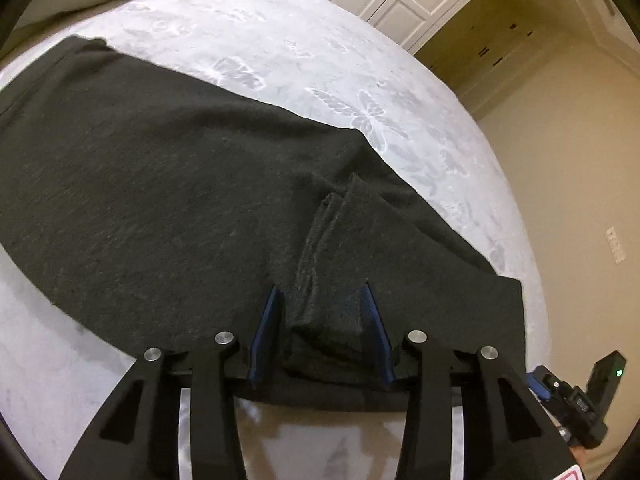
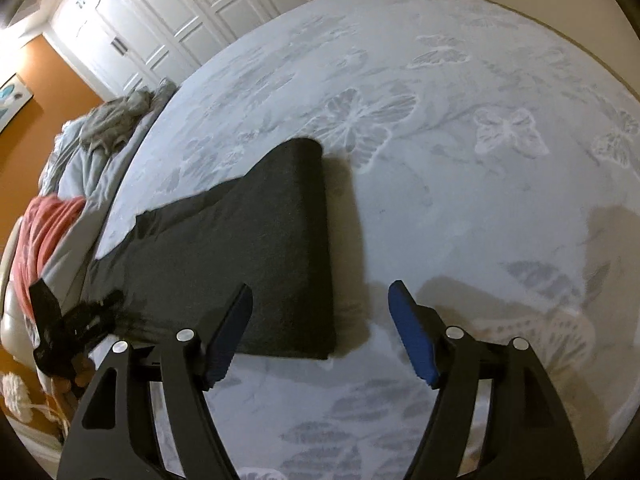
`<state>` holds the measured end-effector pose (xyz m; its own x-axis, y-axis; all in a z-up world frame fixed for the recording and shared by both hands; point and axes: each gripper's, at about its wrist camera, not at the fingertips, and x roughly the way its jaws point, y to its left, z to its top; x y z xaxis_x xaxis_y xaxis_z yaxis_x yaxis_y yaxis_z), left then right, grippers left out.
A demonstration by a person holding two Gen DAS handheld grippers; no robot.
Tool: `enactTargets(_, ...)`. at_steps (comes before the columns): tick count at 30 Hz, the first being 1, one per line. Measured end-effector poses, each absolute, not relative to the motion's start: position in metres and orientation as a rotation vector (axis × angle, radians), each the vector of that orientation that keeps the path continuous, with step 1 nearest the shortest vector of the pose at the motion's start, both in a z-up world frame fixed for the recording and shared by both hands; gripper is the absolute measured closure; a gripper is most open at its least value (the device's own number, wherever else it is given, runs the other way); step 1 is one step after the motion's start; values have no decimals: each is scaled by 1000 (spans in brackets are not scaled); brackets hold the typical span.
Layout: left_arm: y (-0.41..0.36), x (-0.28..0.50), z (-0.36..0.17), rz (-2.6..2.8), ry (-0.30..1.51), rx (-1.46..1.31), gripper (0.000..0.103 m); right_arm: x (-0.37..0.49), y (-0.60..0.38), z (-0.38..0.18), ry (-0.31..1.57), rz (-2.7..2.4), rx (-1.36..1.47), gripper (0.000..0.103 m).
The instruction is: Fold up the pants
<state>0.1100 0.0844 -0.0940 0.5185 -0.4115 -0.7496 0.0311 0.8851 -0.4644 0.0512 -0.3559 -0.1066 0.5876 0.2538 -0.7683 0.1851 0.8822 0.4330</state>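
Observation:
Dark charcoal pants (image 1: 168, 200) lie flat on a white bed with a butterfly pattern (image 1: 280, 60). My left gripper (image 1: 322, 300) is shut on a bunched ridge of the pants fabric at their near edge, its blue pads (image 1: 266, 328) pressing the cloth from both sides. In the right wrist view the pants (image 2: 248, 248) lie as a long folded strip with a straight right edge. My right gripper (image 2: 320, 300) is open and empty, hovering over the strip's near right corner. The left gripper (image 2: 68, 332) shows at the far left there.
Grey and light blue bedding (image 2: 112, 124) and a pink garment (image 2: 44, 224) are piled at the bed's left side. White closet doors (image 2: 168, 20) stand beyond the bed. The bed's right edge drops to a beige wall (image 1: 568, 160). The right gripper's body (image 1: 576, 396) shows low right.

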Motion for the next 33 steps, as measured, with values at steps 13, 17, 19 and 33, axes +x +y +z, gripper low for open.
enactTargets(13, 226, 84, -37, 8, 784, -682, 22, 60, -348, -121, 989, 86, 546, 28)
enactTargets(17, 309, 82, -57, 125, 809, -871, 22, 68, -339, -127, 1000, 134, 586, 28)
enactTargets(19, 328, 93, -82, 163, 880, -914, 22, 71, -333, -127, 994, 130, 557, 28)
enactTargets(33, 319, 121, -94, -3, 826, -1064, 90, 62, -338, -85, 870, 213, 576, 89)
